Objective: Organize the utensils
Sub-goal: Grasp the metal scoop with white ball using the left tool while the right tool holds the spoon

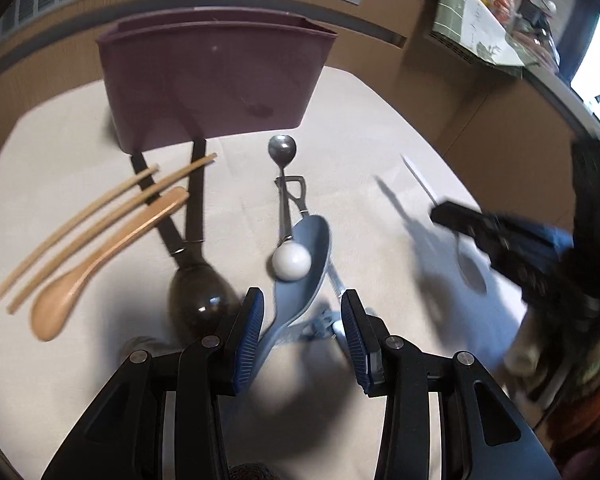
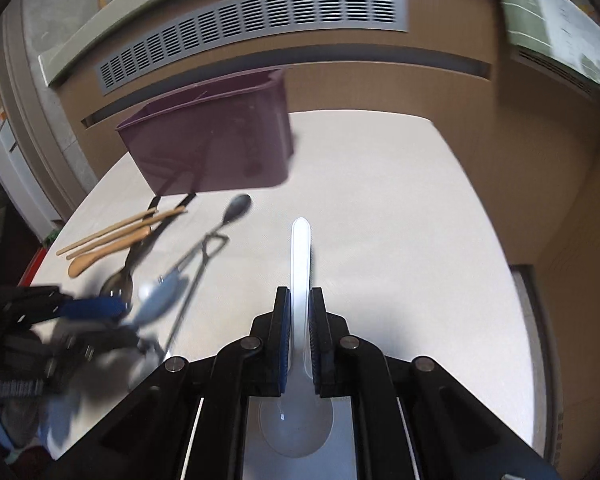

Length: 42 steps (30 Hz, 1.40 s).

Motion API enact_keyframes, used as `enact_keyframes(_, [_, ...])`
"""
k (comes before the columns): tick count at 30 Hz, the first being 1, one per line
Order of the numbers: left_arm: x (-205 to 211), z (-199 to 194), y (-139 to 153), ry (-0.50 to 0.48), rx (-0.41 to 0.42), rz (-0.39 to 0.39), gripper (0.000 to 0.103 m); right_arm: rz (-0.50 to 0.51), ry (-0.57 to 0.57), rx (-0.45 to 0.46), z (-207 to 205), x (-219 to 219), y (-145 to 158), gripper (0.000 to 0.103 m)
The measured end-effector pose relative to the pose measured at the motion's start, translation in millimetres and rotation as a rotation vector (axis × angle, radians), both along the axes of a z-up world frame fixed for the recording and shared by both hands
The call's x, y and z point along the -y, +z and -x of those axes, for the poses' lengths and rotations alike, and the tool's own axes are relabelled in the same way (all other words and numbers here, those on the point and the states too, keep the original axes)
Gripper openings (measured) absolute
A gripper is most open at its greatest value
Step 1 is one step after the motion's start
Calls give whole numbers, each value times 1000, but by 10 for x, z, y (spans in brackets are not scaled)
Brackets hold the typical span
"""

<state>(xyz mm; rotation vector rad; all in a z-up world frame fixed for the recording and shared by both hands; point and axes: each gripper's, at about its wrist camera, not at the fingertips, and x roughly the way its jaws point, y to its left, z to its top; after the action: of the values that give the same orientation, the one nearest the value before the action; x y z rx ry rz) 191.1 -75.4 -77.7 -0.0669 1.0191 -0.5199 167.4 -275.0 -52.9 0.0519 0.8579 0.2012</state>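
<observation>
White tabletop [image 2: 380, 200] is noted. A clear plastic spoon [image 2: 300, 264] is pinched by the right gripper [image 2: 300, 312]; transfer to the purple bin [image 2: 220, 148] is required next. The left gripper [image 1: 303, 320] is spread around the blue spoon [image 1: 304, 256].

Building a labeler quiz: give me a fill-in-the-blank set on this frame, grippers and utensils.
1. The right gripper is shut on a ____ plastic spoon.
2. The left gripper is ____, its fingers either side of the blue-grey spoon.
3. The purple bin stands at the ____ edge of the table.
4. Beside the chopsticks lies a ____ spoon.

Missing words: white; open; far; wooden
</observation>
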Motion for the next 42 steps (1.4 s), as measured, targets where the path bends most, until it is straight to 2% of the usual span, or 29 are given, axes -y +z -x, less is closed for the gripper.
enact_keyframes(5, [-7, 10, 93, 7, 31, 42, 41, -20, -3, 2, 127, 121, -22, 8])
enact_keyframes(9, [-104, -112, 158, 94, 60, 65, 41, -33, -8, 11, 141, 125, -29, 8])
enact_keyframes(11, [-103, -172, 139, 136, 79, 19, 41, -44, -4, 15, 141, 104, -33, 8])
enact_keyframes(13, [-51, -222, 83, 126, 77, -30, 41, -40, 2, 19, 147, 81, -37, 8])
enact_keyframes(19, [43, -322, -72, 112, 49, -66, 41, -38, 20, 14, 195, 39, -80, 8])
enact_keyframes(23, [127, -251, -94, 99, 87, -102, 41, -38, 18, 11, 218, 31, -105, 8])
enact_keyframes(28, [130, -209, -121, 94, 114, -104, 41, -39, 18, 17, 233, 30, -111, 8])
enact_keyframes(33, [206, -158, -137, 89, 150, -153, 42, -39, 17, 20, 241, 25, -109, 8])
enact_keyframes(39, [159, -179, -135, 102, 125, -115, 42, -44, 14, 28, 249, 32, -86, 8])
enact_keyframes(42, [167, -149, -129, 88, 139, -133, 41, -46, 12, 33, 253, 37, -71, 8])
